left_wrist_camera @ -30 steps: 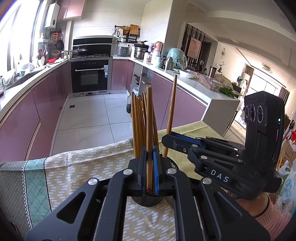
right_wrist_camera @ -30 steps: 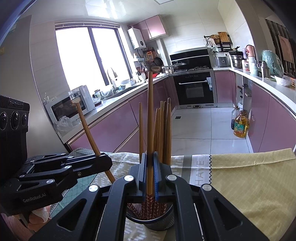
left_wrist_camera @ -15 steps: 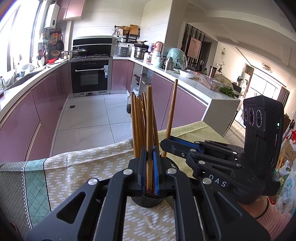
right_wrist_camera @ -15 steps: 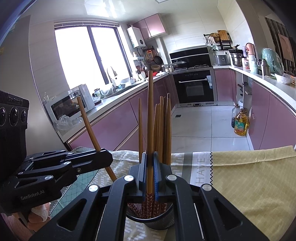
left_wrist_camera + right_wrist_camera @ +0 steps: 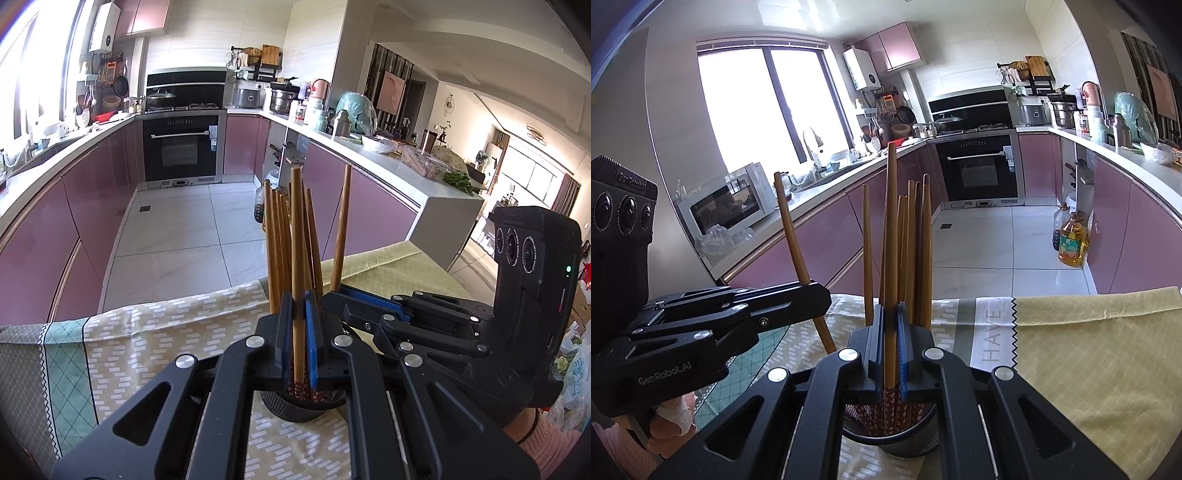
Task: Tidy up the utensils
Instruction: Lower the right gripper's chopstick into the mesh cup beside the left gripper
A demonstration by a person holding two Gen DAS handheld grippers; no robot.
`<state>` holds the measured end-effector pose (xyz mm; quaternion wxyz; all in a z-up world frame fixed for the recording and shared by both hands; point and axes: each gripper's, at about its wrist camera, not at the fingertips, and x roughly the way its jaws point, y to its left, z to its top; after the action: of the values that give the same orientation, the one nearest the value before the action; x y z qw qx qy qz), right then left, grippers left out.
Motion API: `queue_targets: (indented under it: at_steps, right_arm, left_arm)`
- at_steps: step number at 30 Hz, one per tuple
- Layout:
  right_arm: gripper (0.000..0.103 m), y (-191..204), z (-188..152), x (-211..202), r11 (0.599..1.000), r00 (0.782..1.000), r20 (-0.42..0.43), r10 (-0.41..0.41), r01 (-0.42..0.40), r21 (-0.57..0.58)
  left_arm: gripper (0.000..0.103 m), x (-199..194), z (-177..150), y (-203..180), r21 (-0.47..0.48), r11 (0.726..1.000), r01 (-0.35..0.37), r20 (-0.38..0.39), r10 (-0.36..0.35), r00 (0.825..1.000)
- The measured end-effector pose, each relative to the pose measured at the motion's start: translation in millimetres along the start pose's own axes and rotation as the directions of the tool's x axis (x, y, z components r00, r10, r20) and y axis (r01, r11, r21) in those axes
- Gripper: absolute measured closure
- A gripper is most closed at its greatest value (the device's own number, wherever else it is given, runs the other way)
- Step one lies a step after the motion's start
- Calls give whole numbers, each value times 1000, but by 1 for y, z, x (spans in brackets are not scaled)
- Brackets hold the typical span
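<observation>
Both grippers, left gripper [image 5: 298,343] and right gripper [image 5: 890,347], clamped on one chopstick [image 5: 296,258] each above the mesh holder [image 5: 890,441], tips seemingly inside; risk of tipping it if released askew.

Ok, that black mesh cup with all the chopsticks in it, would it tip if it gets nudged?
Probably, fairly easily. The mesh cup looks narrow and light, while the chopsticks stand tall above its rim. It also sits on a tablecloth, so it may slide or wobble.
</observation>
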<state>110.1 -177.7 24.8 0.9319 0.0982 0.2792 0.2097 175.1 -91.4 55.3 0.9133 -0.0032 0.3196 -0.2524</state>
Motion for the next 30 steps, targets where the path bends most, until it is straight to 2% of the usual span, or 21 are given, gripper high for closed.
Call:
queue_targets:
  at_steps: [30]
  right_arm:
    - [97, -8, 4, 14, 1000, 999, -32, -3, 3, 20]
  left_arm:
    - [95, 44, 4, 4, -12, 1000, -20, -53, 19, 998]
